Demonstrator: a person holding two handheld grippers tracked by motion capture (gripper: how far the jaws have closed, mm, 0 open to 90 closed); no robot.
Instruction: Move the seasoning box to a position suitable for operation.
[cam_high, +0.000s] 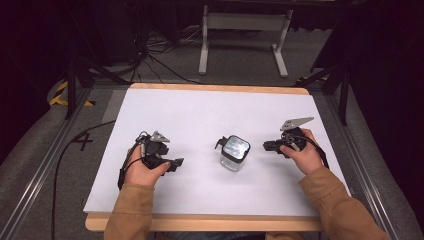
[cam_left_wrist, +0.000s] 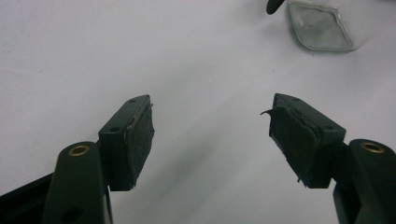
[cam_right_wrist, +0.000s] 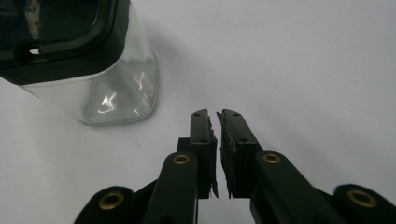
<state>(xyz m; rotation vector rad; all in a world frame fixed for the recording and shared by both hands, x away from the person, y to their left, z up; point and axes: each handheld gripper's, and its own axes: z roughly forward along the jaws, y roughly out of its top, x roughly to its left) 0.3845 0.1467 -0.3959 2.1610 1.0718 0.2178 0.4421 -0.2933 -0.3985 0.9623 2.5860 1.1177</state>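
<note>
Clear jar (cam_high: 234, 152) with black lid standing upright at centre of frame on white table (cam_high: 200, 110), untouched. Left gripper (cam_high: 176, 163) spread wide at lower left, likely readied for approach. Right gripper (cam_high: 266, 145) pressed together, empty, just right of jar.

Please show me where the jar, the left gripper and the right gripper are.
jar (cam_high: 234, 153), high view, on its lid.
left gripper (cam_left_wrist: 211, 135), left gripper view, midway between its open jaws.
right gripper (cam_right_wrist: 218, 122), right gripper view, between its closed jaw tips.
</note>
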